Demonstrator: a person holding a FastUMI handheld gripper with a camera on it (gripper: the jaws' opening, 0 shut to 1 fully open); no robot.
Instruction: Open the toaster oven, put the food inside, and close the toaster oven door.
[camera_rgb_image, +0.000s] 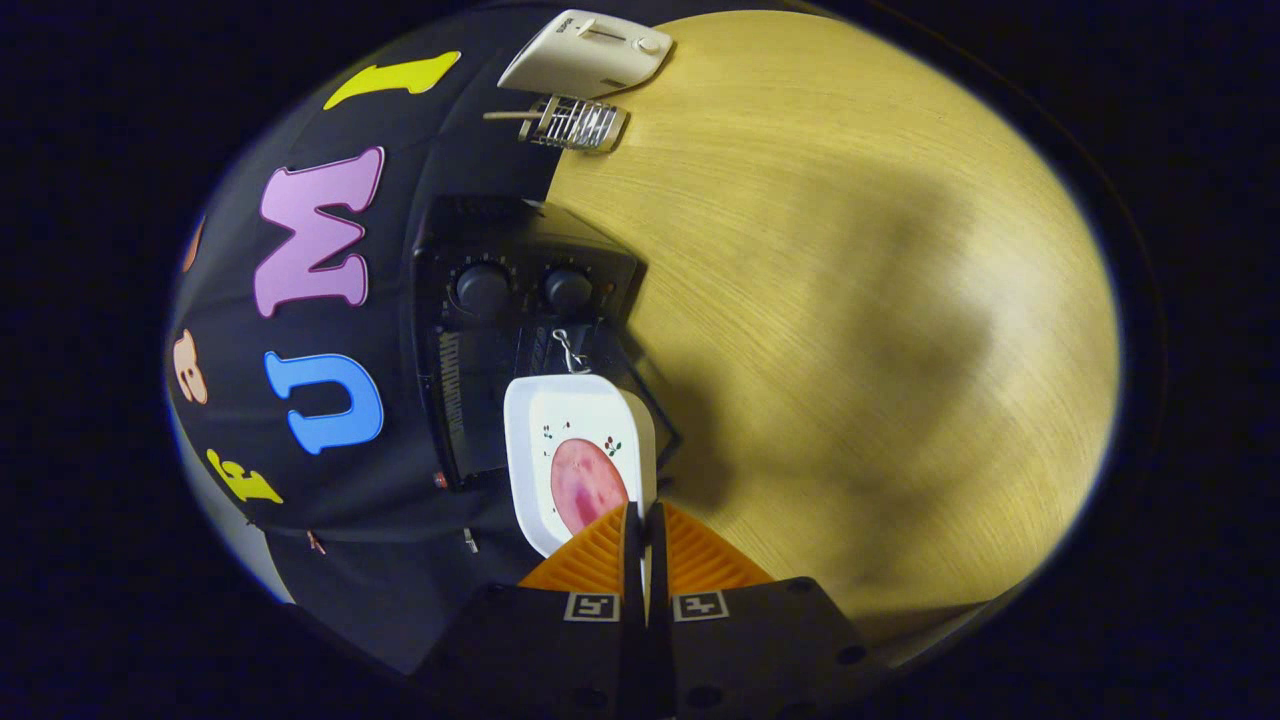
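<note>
No writing on the appliances could be read. The pale wood-grain table (850, 300) met the booth's black cloth wall. The tool (643, 535) was clamped on the rim of a white dish (575, 410) carrying a pink slice of food (585, 485), its long axis running away from the fingers toward the black toaster oven (520, 300). Beyond sat a white toaster (590, 52) and a wire rack (575, 122).

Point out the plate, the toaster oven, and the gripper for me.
Plate (570, 410): gripper view, on its bare white surface just beyond the food.
Toaster oven (525, 290): gripper view, on the control panel between its two knobs.
Gripper (643, 525): gripper view, midway between its fingertips, which pinch the plate's rim.
</note>
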